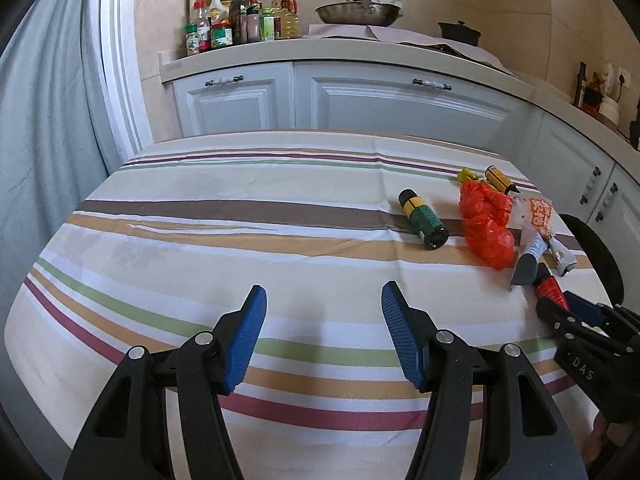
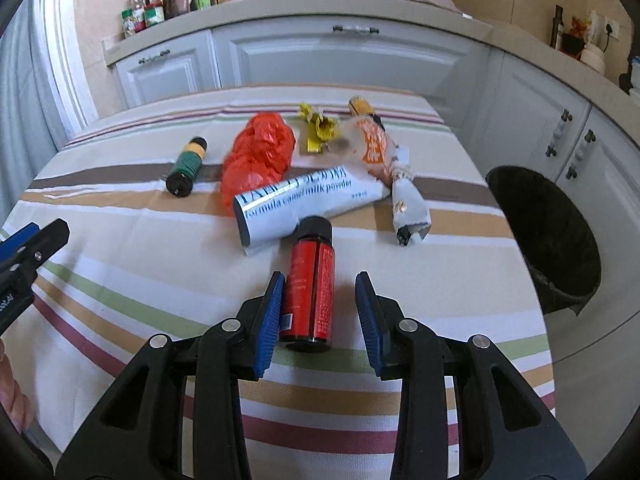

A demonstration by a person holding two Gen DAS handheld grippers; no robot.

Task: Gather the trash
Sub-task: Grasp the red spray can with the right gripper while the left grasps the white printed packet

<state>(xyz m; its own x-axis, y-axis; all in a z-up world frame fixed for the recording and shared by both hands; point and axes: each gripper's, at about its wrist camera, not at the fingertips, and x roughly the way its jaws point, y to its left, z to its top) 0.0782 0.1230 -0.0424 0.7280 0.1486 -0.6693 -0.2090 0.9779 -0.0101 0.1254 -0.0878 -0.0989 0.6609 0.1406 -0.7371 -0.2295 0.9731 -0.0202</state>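
Note:
A red bottle [image 2: 308, 292] lies on the striped tablecloth [image 2: 120, 248] between the fingers of my right gripper [image 2: 320, 280]. Its left pad is next to the bottle and a gap shows at the right pad, so this gripper is open. Beyond the bottle lie a white milk-powder packet [image 2: 300, 204], a red plastic bag [image 2: 256, 156], a green bottle [image 2: 186, 168], a yellow wrapper [image 2: 318, 128], an orange-and-white wrapper [image 2: 372, 148] and a crumpled white wrapper [image 2: 408, 208]. My left gripper [image 1: 324, 292] hangs open over bare cloth, left of the green bottle [image 1: 424, 218] and the red bag [image 1: 486, 224].
A black bin [image 2: 548, 232] stands off the table's right edge. Behind the table run white cabinets [image 1: 360, 100] under a counter holding condiment bottles [image 1: 240, 20] and a wok [image 1: 358, 12]. A small yellow bottle [image 2: 360, 106] lies at the far side.

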